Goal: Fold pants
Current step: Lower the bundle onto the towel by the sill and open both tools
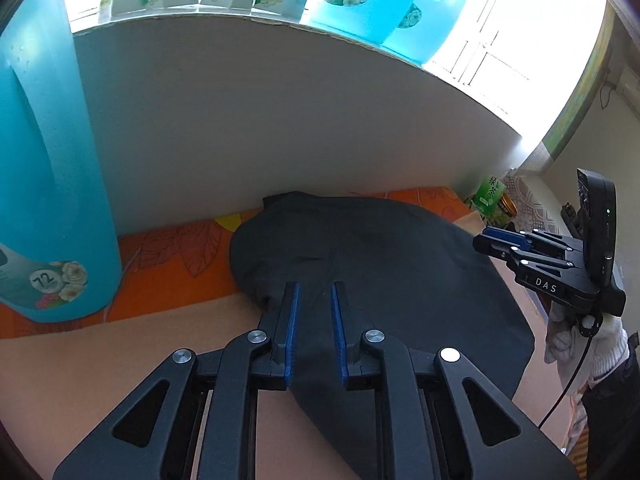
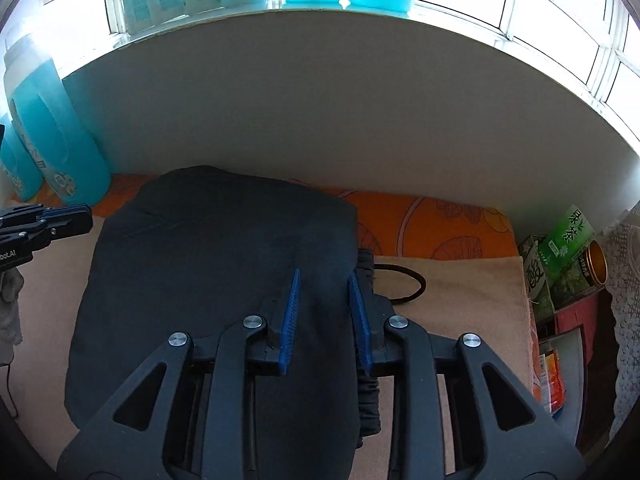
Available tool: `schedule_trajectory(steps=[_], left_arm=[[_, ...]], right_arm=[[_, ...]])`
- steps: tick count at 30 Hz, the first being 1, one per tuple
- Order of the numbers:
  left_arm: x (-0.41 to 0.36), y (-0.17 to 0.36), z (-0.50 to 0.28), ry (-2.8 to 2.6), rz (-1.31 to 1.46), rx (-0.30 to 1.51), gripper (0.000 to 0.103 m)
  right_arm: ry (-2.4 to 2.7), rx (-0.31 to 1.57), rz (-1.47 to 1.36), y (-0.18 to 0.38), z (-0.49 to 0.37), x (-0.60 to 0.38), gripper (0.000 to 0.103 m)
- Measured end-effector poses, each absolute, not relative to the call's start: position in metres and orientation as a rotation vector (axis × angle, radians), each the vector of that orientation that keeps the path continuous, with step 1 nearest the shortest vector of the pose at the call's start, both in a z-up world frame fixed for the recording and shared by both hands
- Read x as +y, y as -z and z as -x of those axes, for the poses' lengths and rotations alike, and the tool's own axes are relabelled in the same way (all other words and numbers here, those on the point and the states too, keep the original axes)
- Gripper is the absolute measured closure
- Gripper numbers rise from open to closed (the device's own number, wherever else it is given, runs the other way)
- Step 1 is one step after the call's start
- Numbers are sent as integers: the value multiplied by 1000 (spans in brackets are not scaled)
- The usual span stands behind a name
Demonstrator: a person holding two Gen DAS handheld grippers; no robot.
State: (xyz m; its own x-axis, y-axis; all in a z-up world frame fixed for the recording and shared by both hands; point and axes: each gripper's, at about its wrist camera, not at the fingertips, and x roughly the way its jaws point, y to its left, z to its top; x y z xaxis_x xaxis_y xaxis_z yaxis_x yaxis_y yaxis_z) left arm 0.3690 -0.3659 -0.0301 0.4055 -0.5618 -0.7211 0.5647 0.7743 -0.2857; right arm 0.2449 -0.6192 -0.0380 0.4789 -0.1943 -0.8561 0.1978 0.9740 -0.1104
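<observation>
Dark folded pants (image 1: pixel 380 248) (image 2: pixel 224 240) lie in a flat bundle on a beige cloth (image 1: pixel 120 360). My left gripper (image 1: pixel 315 284) hangs over the pants' near left edge, blue pads a little apart, with dark fabric running under and between them but not pinched. My right gripper (image 2: pixel 324 272) is over the right edge, by the gathered waistband (image 2: pixel 368 400), its pads spread wider and not pressing on anything. A black drawstring loop (image 2: pixel 416 284) trails onto the cloth. Each gripper shows in the other's view: right gripper (image 1: pixel 480 240), left gripper (image 2: pixel 90 214).
An orange flowered cloth (image 1: pixel 172 256) runs along a white board at the back. Blue detergent bottles (image 1: pixel 52 200) (image 2: pixel 52 152) stand at the left. Green tea cartons (image 2: pixel 564 248) and a tin (image 2: pixel 596 268) crowd the right edge. A gloved hand (image 1: pixel 580 340) holds the right gripper.
</observation>
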Motion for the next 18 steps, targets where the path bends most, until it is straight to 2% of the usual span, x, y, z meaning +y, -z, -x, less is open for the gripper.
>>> schedule_trajectory(steps=[3, 15, 18], left_arm=[[-358, 28, -364, 707, -12, 893, 89], [-352, 5, -332, 745, -26, 863, 89], [-350, -2, -315, 757, -42, 858, 89]], right_arm=[[264, 1023, -11, 33, -238, -622, 66], [248, 935, -64, -1, -194, -593, 65], [251, 916, -74, -11, -176, -579, 61]])
